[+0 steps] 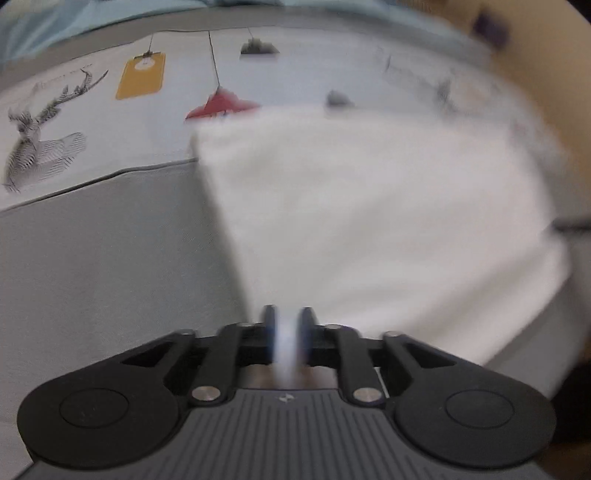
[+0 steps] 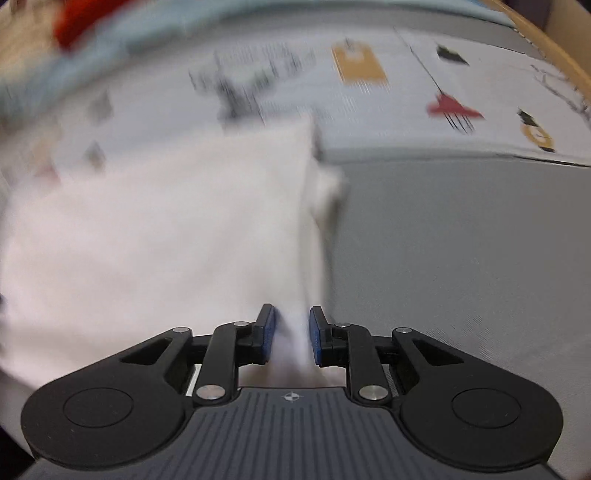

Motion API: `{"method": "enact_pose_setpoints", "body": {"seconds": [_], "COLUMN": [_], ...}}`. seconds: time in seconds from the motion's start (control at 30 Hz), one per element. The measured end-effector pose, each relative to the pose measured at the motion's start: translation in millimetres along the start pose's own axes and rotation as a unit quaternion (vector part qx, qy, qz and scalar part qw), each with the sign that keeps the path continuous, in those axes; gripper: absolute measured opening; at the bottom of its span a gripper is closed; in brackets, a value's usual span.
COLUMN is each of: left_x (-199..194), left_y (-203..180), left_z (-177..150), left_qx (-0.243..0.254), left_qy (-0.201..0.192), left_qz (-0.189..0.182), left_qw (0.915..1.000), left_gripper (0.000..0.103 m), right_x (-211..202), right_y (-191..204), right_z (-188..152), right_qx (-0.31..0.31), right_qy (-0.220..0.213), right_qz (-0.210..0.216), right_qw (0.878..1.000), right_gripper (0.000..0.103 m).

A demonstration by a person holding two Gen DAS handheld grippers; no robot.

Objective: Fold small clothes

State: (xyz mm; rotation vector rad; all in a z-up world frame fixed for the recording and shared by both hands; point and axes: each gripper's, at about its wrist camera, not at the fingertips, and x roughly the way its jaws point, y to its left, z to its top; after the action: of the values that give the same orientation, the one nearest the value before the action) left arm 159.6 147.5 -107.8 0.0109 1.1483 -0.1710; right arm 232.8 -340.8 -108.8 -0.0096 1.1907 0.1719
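Observation:
A white garment [image 1: 388, 221] lies spread over the patterned cloth, blurred by motion. My left gripper [image 1: 287, 325] is shut on its near left corner, with white fabric pinched between the pads. In the right wrist view the same white garment [image 2: 166, 229] fills the left half. My right gripper [image 2: 291, 328] is shut on its near right corner, with a bunch of fabric between the blue pads [image 2: 317, 336]. A folded edge or sleeve [image 2: 325, 192] sticks out at the garment's right side.
The surface is a grey sheet [image 1: 110, 266] with a white printed cloth [image 1: 110, 110] behind it, showing a deer, a yellow tag and a red shape. Something red [image 2: 85, 18] lies at the far left of the right wrist view. A wooden rim [image 2: 554, 55] curves at right.

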Motion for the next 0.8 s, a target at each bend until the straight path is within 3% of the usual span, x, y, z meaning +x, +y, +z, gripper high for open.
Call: {"method": "enact_pose_setpoints", "body": {"seconds": [0.1,0.2,0.27,0.3,0.37,0.4,0.5,0.6,0.73,0.8], "left_x": [-14,-35,-32,-23,-8,-9,-37,-77,-131,-158], "left_y": [-10,-21,-28,-33,-37,-39,-41,-41,-50,-55], "left_z": [1,-3,-9,-14,-22,-25,-23,-20,-25,-30], "left_qx": [-0.001,0.005,0.015,0.024,0.039,0.043,0.021,-0.017,-0.039,-0.041], "left_qy": [-0.022,-0.049,-0.024,0.010,0.061,0.061,-0.001,-0.069,-0.153,-0.201], "left_qz": [0.011,-0.015,-0.026,-0.014,0.019,0.028,0.038,0.036,0.019,0.043], "left_qw": [0.9997,0.9987,0.9992,0.9996,0.9972,0.9969,0.9991,0.9968,0.9872,0.9777], "left_gripper": [0.008,0.009,0.015,0.015,0.010,0.010,0.013,0.018,0.050,0.055], "right_x": [-14,-20,-11,-12,-19,-26,-60,-96,-139,-156], "right_y": [-7,-5,-3,-1,2,5,14,21,43,54], "right_z": [-1,-7,-12,-14,-13,-12,-11,-11,-24,-35], "right_qx": [0.026,0.004,-0.017,-0.019,-0.011,-0.012,0.000,0.023,0.015,0.011], "right_qy": [-0.020,-0.019,0.016,0.020,0.009,-0.003,-0.071,-0.144,-0.215,-0.241], "right_qz": [0.015,0.023,-0.002,-0.005,-0.014,-0.021,-0.045,-0.038,-0.022,-0.005], "right_qw": [0.999,1.000,1.000,1.000,1.000,1.000,0.996,0.989,0.976,0.971], "right_gripper": [0.035,0.034,0.034,0.035,0.035,0.035,0.036,0.037,0.038,0.039]}}
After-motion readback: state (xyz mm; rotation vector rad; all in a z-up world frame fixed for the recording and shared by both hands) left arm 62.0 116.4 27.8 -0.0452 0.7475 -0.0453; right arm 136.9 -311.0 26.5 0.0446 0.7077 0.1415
